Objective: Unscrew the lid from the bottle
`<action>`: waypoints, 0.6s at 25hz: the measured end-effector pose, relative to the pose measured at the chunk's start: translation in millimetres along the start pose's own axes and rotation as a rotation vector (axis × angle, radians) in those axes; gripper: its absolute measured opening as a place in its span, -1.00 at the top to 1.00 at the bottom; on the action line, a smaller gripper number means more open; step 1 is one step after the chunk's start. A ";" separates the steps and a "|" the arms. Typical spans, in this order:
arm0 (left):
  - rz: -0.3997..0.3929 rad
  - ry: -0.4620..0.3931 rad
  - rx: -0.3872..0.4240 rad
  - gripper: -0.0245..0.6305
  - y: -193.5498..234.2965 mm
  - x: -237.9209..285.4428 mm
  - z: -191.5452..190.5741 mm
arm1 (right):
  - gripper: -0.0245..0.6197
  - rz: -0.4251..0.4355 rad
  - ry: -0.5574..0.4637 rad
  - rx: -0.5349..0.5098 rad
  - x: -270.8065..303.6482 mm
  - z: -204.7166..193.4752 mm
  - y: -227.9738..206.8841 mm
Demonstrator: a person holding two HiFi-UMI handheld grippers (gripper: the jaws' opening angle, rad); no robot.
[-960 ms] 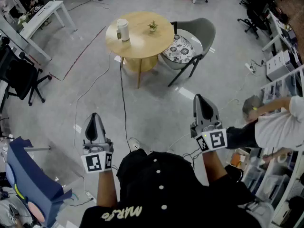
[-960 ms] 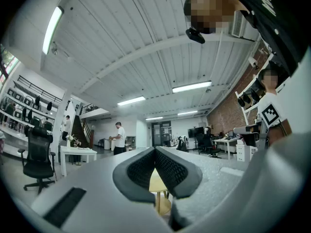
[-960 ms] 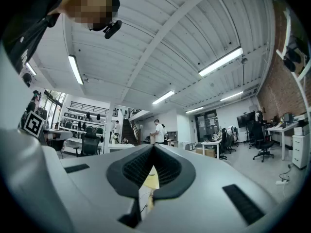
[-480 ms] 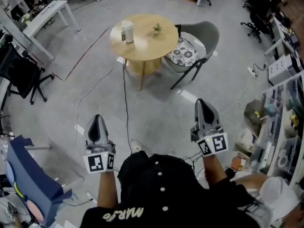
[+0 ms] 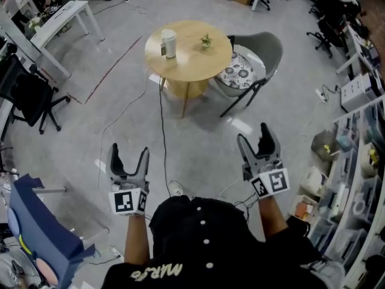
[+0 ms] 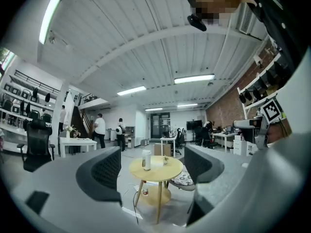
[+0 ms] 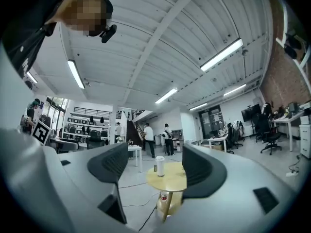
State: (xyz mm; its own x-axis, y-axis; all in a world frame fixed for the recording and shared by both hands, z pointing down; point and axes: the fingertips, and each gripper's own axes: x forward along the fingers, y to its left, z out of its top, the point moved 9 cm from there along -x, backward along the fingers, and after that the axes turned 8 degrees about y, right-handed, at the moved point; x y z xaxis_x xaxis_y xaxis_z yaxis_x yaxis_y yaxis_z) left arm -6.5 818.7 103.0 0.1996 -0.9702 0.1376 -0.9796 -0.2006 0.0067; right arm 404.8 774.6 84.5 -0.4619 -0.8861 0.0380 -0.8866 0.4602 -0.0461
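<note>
Both the left gripper (image 5: 128, 161) and right gripper (image 5: 260, 148) are opening their jaws, nothing between them; the bottle (image 5: 169, 43) stands on the round table (image 5: 198, 62), well apart.

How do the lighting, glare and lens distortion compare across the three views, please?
Head view: even overhead light, soft shadows, a bright glare patch on the glossy grey floor near the round wooden table. Left gripper view: strong fisheye bending, black corners, long ceiling strip light blown out. Right gripper view: same fisheye curve, white bottle small but fairly sharp.
</note>
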 end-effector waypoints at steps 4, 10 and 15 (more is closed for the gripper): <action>-0.033 0.005 0.008 -0.27 28.9 8.0 -5.8 | -0.15 -0.026 -0.015 -0.014 20.4 -2.4 21.2; -0.081 0.019 0.029 -0.27 67.6 28.8 -7.7 | -0.15 -0.055 -0.007 -0.018 44.5 -6.5 42.1; -0.084 0.034 0.025 -0.27 79.9 56.6 -12.7 | -0.11 -0.057 0.018 -0.018 65.3 -13.0 37.3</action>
State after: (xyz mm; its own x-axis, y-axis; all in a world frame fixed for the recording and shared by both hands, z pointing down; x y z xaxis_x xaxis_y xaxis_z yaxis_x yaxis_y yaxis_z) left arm -73.7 749.4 123.9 0.2796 -0.9447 0.1714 -0.9586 -0.2846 -0.0051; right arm 341.3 734.5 98.2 -0.4108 -0.9099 0.0580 -0.9117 0.4100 -0.0259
